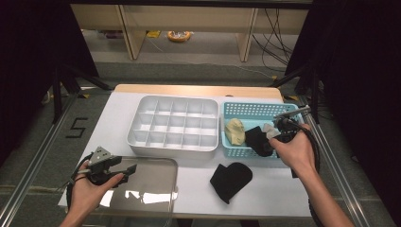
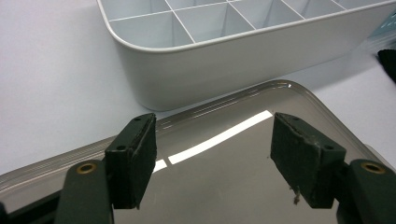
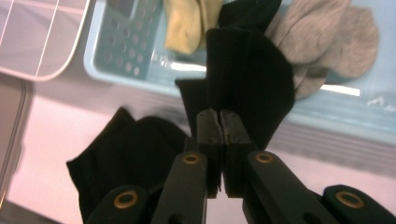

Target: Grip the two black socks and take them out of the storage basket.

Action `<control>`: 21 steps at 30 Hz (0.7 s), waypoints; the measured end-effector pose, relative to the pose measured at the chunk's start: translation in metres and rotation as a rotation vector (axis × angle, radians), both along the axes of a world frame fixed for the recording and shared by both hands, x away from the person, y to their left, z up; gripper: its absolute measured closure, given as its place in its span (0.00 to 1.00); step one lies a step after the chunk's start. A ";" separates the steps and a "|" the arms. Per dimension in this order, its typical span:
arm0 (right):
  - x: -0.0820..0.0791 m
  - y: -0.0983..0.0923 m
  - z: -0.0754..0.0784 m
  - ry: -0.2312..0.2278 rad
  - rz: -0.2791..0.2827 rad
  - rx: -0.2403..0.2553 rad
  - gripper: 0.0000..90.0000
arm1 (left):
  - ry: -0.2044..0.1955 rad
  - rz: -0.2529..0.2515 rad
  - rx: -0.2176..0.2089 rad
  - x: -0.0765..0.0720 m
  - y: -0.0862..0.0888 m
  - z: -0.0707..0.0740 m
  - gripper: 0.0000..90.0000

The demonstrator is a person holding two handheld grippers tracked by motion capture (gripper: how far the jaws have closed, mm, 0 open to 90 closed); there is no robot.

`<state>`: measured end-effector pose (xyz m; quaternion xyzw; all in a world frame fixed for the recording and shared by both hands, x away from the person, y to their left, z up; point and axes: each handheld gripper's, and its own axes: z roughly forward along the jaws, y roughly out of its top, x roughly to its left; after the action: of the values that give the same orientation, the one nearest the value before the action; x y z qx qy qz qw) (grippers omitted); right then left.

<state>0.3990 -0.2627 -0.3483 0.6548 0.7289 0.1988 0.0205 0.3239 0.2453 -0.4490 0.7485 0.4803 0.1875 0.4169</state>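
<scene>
- Two grippers are held over a white table (image 1: 118, 113).
- A black sock (image 3: 252, 74) is pinched in the closed right gripper (image 3: 219, 122), above the blue basket's (image 1: 231, 152) near rim.
- The left gripper (image 2: 212, 154) is held open, empty, over a clear lid (image 2: 224, 186).
- The thinly pinched sock could slip free or be snagged on the rim.

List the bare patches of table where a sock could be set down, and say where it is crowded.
Free: the table left of the organiser, and the strip between the lid and the black sock. Crowded: the basket, holding socks.

Black sock (image 3: 252, 79), yellow sock (image 3: 187, 23), grey sock (image 3: 327, 37), light-blue basket (image 1: 236, 111).
</scene>
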 end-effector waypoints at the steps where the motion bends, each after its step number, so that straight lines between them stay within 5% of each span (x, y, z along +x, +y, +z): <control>1: -0.003 0.002 -0.001 0.008 -0.017 0.005 0.99 | 0.001 0.000 -0.005 0.000 0.000 -0.001 0.34; 2: -0.006 0.002 -0.002 0.010 -0.001 0.009 0.99 | 0.008 -0.016 0.023 0.000 0.001 0.001 0.34; 8: -0.023 0.012 -0.012 0.028 0.064 -0.008 0.99 | 0.007 -0.020 0.003 0.001 -0.005 0.003 0.35; 9: -0.028 0.016 -0.012 0.067 0.051 0.016 0.99 | 0.010 -0.035 0.010 0.001 -0.006 0.004 0.35; 10: -0.030 0.014 -0.016 0.039 0.101 0.007 0.99 | 0.009 -0.035 -0.009 0.001 -0.007 0.004 0.35; 17: -0.049 0.018 -0.031 0.055 0.190 0.013 0.99 | 0.014 -0.087 0.012 0.002 -0.019 0.010 0.35; 18: -0.052 0.021 -0.031 0.078 0.161 0.017 0.99 | 0.010 -0.095 0.009 0.003 -0.022 0.011 0.35; 21: -0.060 0.021 -0.040 0.102 0.215 0.030 0.99 | 0.015 -0.123 0.019 0.004 -0.030 0.015 0.35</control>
<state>0.3387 -0.2416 -0.3882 0.5822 0.7921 0.1770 -0.0478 0.3278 0.2152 -0.4338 0.7819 0.4347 0.1605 0.4171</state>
